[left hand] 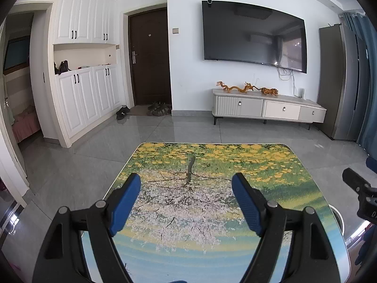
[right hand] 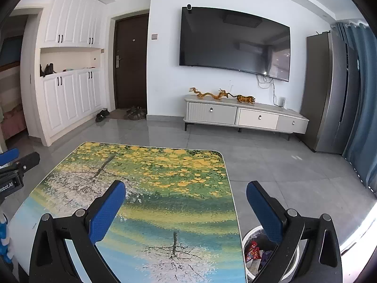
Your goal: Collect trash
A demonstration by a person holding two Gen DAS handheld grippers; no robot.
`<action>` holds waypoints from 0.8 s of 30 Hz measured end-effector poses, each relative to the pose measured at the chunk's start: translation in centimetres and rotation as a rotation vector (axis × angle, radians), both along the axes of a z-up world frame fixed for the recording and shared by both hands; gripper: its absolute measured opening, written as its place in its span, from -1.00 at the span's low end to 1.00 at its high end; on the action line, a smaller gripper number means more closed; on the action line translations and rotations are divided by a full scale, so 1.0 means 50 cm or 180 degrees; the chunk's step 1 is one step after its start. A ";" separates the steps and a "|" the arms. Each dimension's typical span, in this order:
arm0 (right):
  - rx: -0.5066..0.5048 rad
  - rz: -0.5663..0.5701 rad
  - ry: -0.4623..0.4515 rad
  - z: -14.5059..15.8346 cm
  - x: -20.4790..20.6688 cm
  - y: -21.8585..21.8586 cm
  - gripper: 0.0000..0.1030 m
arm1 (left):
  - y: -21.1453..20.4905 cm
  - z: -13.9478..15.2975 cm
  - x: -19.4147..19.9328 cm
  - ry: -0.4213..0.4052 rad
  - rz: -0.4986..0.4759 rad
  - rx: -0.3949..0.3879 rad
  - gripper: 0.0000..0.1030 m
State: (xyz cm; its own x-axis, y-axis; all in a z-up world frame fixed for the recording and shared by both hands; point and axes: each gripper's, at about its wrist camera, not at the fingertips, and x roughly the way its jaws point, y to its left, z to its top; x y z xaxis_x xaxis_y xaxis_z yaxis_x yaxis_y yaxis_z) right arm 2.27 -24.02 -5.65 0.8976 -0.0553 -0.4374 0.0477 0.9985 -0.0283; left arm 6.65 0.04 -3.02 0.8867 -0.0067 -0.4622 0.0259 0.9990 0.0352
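Note:
A low table [left hand: 235,165] with a painted tree and yellow-flower top fills the lower part of both views [right hand: 165,176]. No trash shows on its top. My left gripper [left hand: 186,181] is open and empty above the table's middle. My right gripper [right hand: 186,189] is open and empty over the table's right edge. A metal trash bin [right hand: 249,235] stands on the floor by the table's right side, below the right finger; it holds a red wrapper [right hand: 252,251] and other scraps. The bin's rim also shows in the left wrist view [left hand: 339,217].
Grey tiled floor [left hand: 94,155] surrounds the table. A white TV cabinet [left hand: 268,108] with orange figurines and a wall TV [left hand: 254,35] stand ahead. White cupboards [left hand: 84,99], a dark door [left hand: 150,56] and shoes [left hand: 160,109] lie left. A grey fridge [right hand: 329,89] and blue curtain [right hand: 362,108] are right.

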 end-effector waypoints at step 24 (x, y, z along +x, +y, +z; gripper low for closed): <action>0.0058 -0.0127 0.0037 -0.022 0.012 -0.024 1.00 | -0.003 -0.026 0.020 0.0072 -0.0062 0.0009 0.53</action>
State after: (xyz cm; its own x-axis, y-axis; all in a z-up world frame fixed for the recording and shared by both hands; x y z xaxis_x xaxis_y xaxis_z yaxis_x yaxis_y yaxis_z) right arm 2.89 -25.24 -6.77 0.8896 -0.0827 -0.4492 0.0871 0.9961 -0.0108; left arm 7.63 -0.08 -4.34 0.8757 -0.0227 -0.4822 0.0462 0.9982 0.0371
